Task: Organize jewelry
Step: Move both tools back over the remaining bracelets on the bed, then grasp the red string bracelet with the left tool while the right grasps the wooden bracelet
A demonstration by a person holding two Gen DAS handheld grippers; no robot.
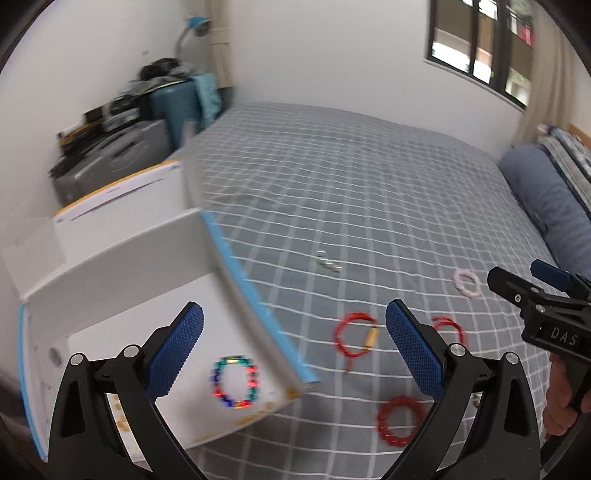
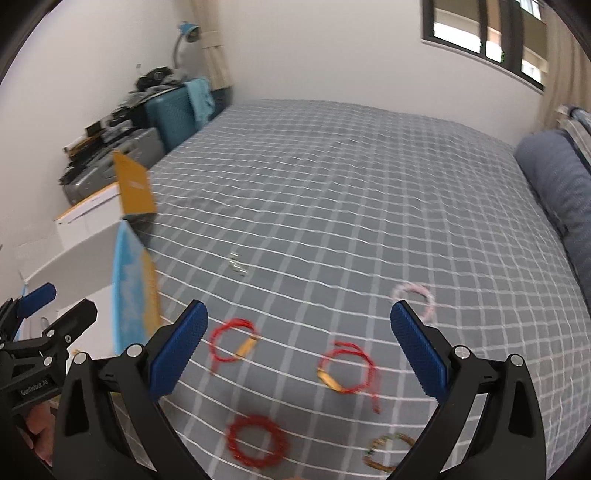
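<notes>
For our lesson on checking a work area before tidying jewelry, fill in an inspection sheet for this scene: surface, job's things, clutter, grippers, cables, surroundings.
Surface: grey checked bedspread.
Job's things: multicoloured bead bracelet inside the open white box; red cord bracelets, red bead bracelet, pink ring and small silver pieces on the bedspread.
Clutter: suitcases stacked by the wall.
Grippers: left hand-held gripper and right hand-held gripper open, empty.
Cables: nothing seen.
Surroundings: window, desk lamp, pillow.

Wide bare checked bed (image 2: 351, 192) beyond the scattered bracelets (image 2: 345, 371), white box (image 1: 155, 295) walling the left edge, pillow (image 2: 554, 173) bounding the right
</notes>
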